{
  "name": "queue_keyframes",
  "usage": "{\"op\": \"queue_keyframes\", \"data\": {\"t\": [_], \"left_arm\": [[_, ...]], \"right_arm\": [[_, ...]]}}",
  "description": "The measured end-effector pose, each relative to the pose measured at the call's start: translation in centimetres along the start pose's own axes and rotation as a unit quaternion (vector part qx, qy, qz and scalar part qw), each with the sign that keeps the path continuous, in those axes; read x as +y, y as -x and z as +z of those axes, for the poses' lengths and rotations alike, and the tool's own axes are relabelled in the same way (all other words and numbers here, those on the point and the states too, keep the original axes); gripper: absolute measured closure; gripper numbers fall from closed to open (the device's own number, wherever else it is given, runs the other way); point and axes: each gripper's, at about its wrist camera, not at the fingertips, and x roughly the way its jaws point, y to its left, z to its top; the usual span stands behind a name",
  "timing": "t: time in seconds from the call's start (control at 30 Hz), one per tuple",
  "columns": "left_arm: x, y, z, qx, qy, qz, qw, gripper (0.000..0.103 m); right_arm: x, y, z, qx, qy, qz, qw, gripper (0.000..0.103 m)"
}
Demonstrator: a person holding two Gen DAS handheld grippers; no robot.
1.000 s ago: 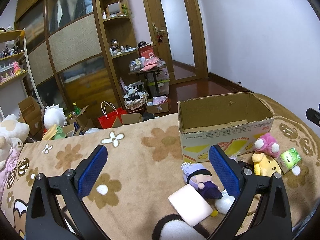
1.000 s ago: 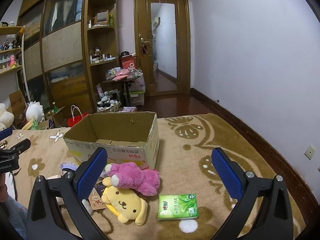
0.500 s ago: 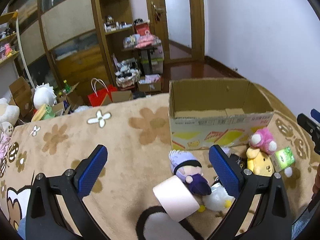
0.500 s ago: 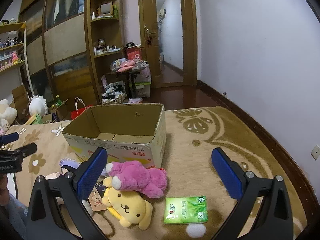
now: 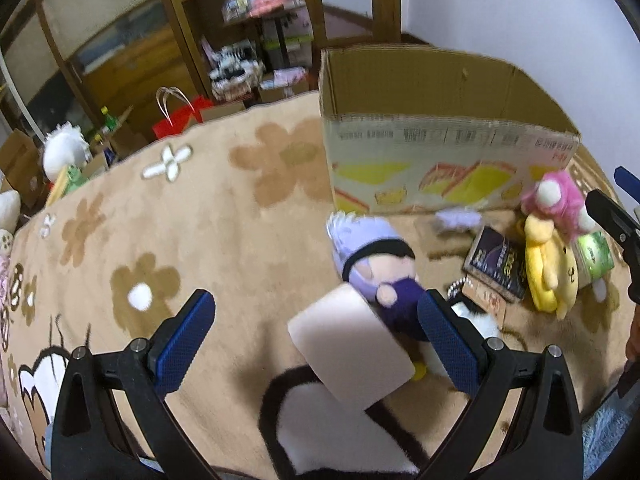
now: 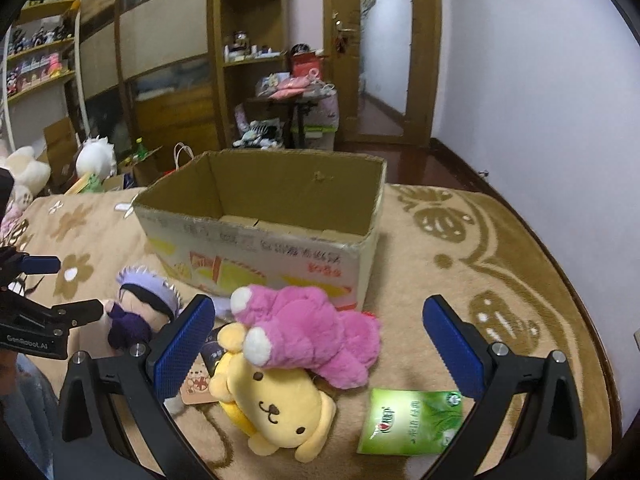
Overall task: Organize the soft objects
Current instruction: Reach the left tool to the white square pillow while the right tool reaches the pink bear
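left gripper is hanging spread wide over the pale block; right gripper is gaping above the pink plush.

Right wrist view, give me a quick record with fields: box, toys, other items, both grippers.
box: cardboard box, open top, nothing visible inside
toys: pink plush lying on yellow dog plush; purple-haired doll to their left
other: green tissue pack on blanket
right gripper: open, holding nothing
left gripper: open, over a white block
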Motion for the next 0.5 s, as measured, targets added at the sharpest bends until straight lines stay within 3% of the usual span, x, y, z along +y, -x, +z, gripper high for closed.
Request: {"op": "queue_keyframes", "data": {"t": [0.23,0.5], "left_arm": [[0.0,-2.3,-0.4,0.059,0.005,-0.021,0.998,0.002],[0.0,-3.4,-0.8,0.09,0.009,-0.031,0.9954,0.002]], "right_arm": [[0.3,-1.8,-0.3,0.02,-0.008,0.015,1.0,0.0],[0.3,-3.7,-0.6,0.05,-0.01,0.014,0.999,0.0]]}}
